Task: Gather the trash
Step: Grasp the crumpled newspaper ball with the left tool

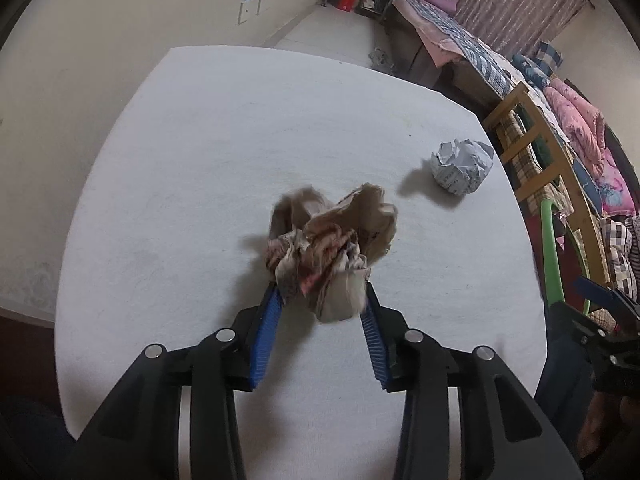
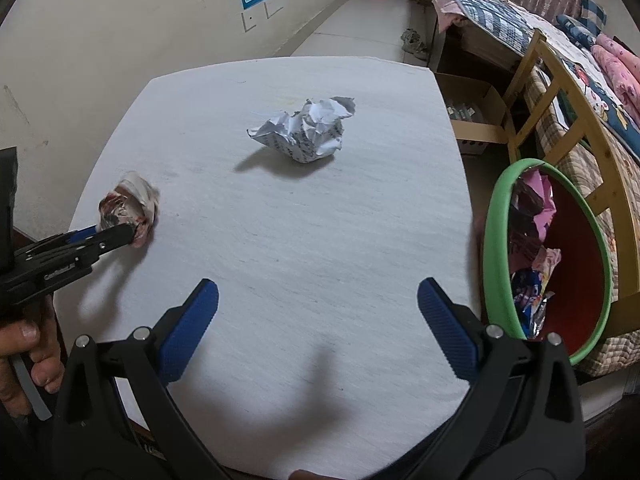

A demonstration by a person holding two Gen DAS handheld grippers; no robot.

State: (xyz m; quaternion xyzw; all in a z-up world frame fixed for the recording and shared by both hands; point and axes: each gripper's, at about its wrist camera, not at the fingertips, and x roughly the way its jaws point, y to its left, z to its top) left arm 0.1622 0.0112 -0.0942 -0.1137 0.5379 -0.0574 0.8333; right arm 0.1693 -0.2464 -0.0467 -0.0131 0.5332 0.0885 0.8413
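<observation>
A crumpled brownish paper wad (image 1: pixel 328 248) hangs just above the white table (image 1: pixel 192 168), and my left gripper (image 1: pixel 322 292) is shut on its lower end with both blue pads pressed against it. From the right wrist view the same wad (image 2: pixel 130 208) shows at the left, clamped in the left gripper (image 2: pixel 132 232). A crumpled white printed paper ball (image 2: pixel 306 130) lies on the table; it is also at the right in the left wrist view (image 1: pixel 462 166). My right gripper (image 2: pixel 318 300) stands open over bare table, nothing between its fingers.
A red bin with a green rim (image 2: pixel 496 208) holding several wrappers stands off the table's right edge. Behind it are a wooden bed frame (image 2: pixel 560 92) with bedding and a cardboard box (image 2: pixel 476 120) on the floor. A wall runs along the left.
</observation>
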